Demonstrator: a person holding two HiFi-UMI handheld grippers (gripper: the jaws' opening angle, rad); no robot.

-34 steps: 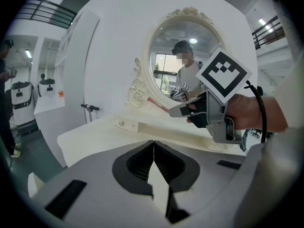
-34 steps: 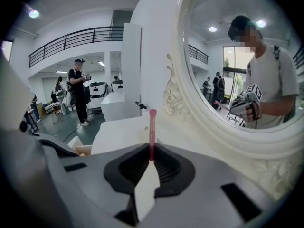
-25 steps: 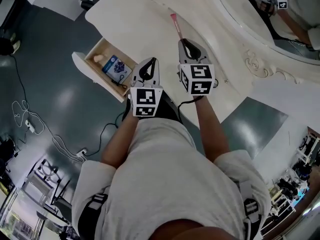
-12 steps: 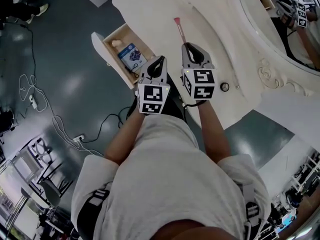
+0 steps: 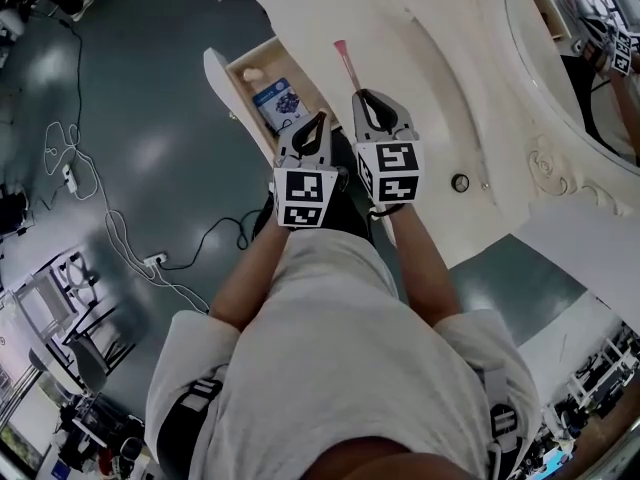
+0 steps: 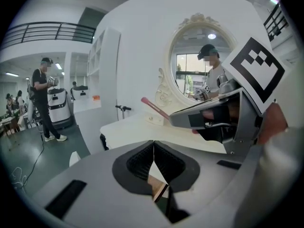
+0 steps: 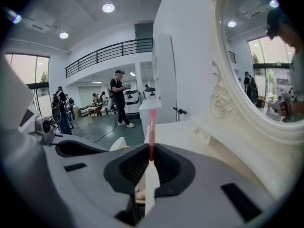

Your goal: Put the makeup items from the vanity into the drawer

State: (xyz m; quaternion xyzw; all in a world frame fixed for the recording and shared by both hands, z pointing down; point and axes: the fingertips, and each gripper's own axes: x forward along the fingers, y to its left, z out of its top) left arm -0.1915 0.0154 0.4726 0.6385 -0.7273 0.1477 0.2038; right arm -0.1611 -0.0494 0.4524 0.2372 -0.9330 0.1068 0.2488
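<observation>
Jaws of our right gripper (image 5: 375, 103) pinch a slim pink makeup stick (image 5: 346, 61), which juts far out over the cream vanity top (image 5: 440, 88). Our left gripper (image 5: 316, 123) is closed and empty, at the near right end of the open wooden drawer (image 5: 243, 68), which holds a blue packet (image 5: 283, 102)

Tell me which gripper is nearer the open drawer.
Left. The left gripper hangs right beside the drawer; the right gripper, shut on the pink brush, is farther off above the vanity top.
</observation>
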